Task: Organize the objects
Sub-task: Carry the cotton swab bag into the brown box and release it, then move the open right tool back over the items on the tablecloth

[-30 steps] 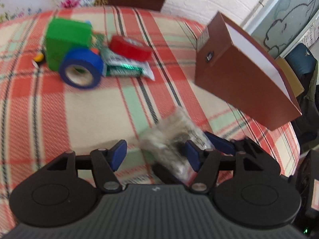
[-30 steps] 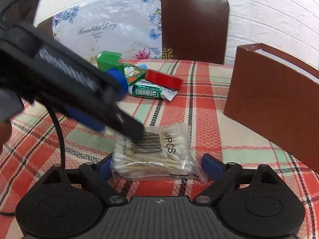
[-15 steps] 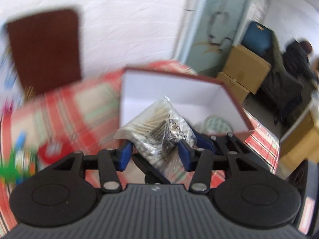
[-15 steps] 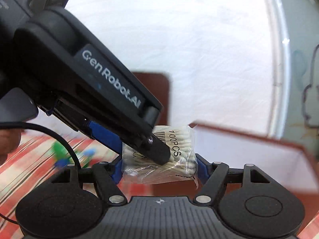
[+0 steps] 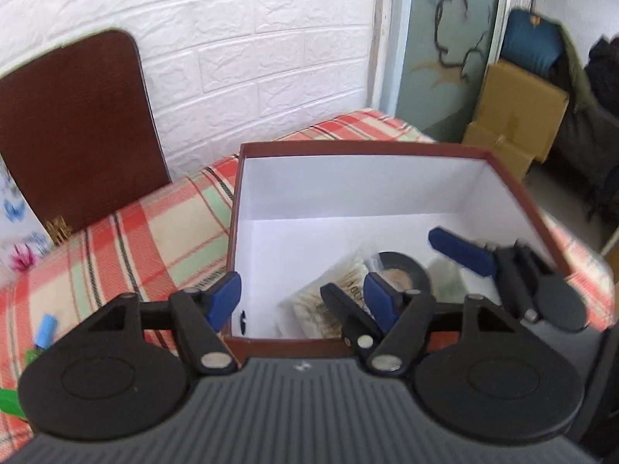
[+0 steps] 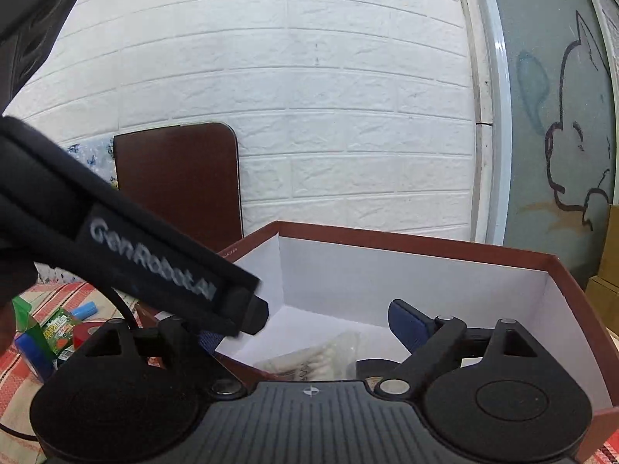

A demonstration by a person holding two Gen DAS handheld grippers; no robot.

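Observation:
A clear bag of cotton swabs [image 5: 329, 297] lies on the white floor of the brown box [image 5: 348, 147], beside a black tape roll [image 5: 404, 270]. My left gripper [image 5: 301, 301] hangs over the box's near wall. Its jaws are opening, and the blue pads stand clear of the bag. In the right wrist view my right gripper [image 6: 305, 332] is also over the box [image 6: 425, 245] with its jaws opening and nothing pressed between them. The bag [image 6: 321, 359] lies below it. The left gripper's black body hides the right gripper's left pad.
On the checked tablecloth [image 5: 154, 232] to the left lie a green box [image 6: 25, 326], a blue tape roll [image 6: 35, 355], a red tape roll [image 6: 89, 332] and a green pack [image 6: 60, 328]. A brown chair back [image 5: 77, 127] stands by the white brick wall. Cardboard boxes [image 5: 514, 116] sit beyond the table.
Both grippers lifted the swab bag off the table and carried it right, over the box. They have since let go, and the bag now lies inside the box.

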